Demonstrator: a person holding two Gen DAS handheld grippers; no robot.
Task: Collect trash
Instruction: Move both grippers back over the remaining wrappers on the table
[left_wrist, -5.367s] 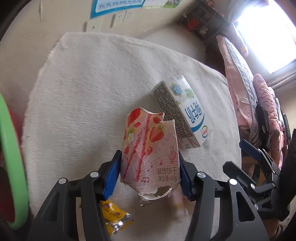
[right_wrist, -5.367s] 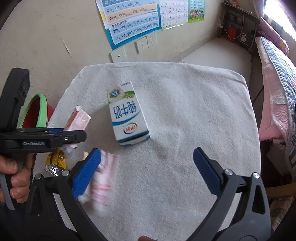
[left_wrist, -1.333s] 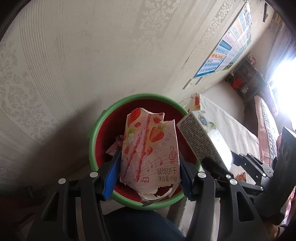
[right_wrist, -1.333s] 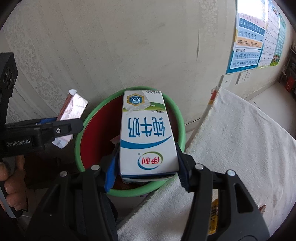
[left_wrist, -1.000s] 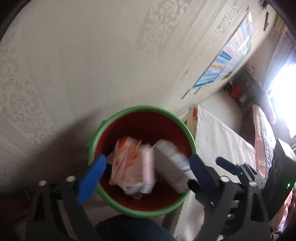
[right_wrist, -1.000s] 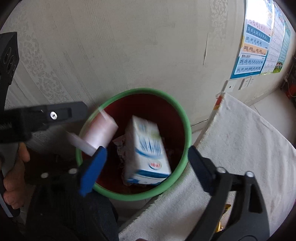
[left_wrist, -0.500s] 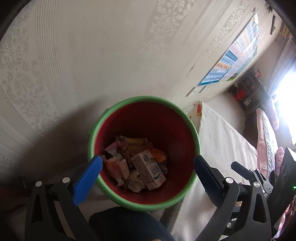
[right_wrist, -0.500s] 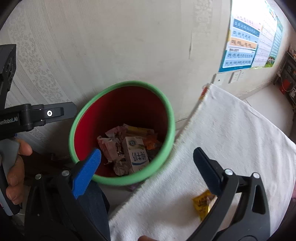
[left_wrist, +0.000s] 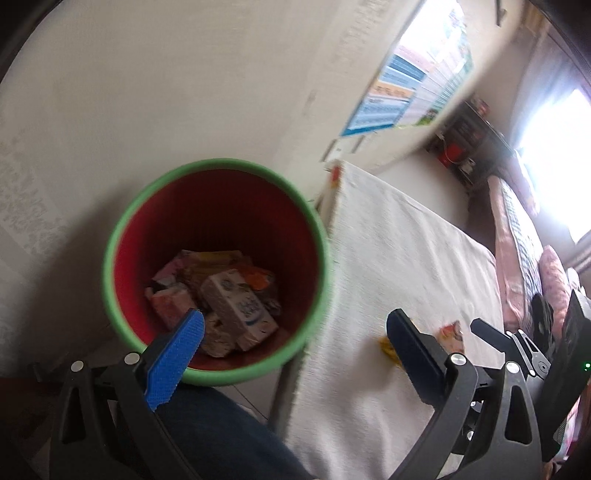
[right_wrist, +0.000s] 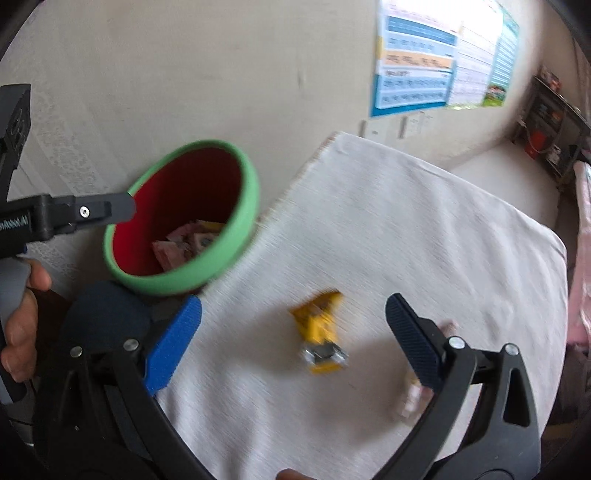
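Left claw (left_wrist: 294, 334): jaws stand wide with nothing between the pads, hanging over the near rim of the bin; its right finger covers part of the yellow wrapper in this view.
Right claw (right_wrist: 293, 325): jaws wide, having just been opening, nothing gripped; it hangs over the tabletop with the yellow wrapper seen between its fingers.
Yellow crinkled foil wrapper (right_wrist: 320, 332): lies on the cloth, blurred, print unreadable.
Small pink packet (right_wrist: 413, 397): beside the right claw's right finger, half hidden by it and smeared; in the left wrist view it shows clearer, near the wrapper.
Round red bin with green rim (left_wrist: 110, 243): stands just beside the tabletop's edge, against the wall.
Bin contents: white and blue milk carton (left_wrist: 238, 308) lying on its side, pink strawberry-print box (left_wrist: 170, 304) beside it, other scraps beneath too jumbled to tell.
White towel-covered tabletop (right_wrist: 424, 221): near edge cut off by the claws.
Person's hand (right_wrist: 20, 321): grips the left claw's handle, partly out of frame.
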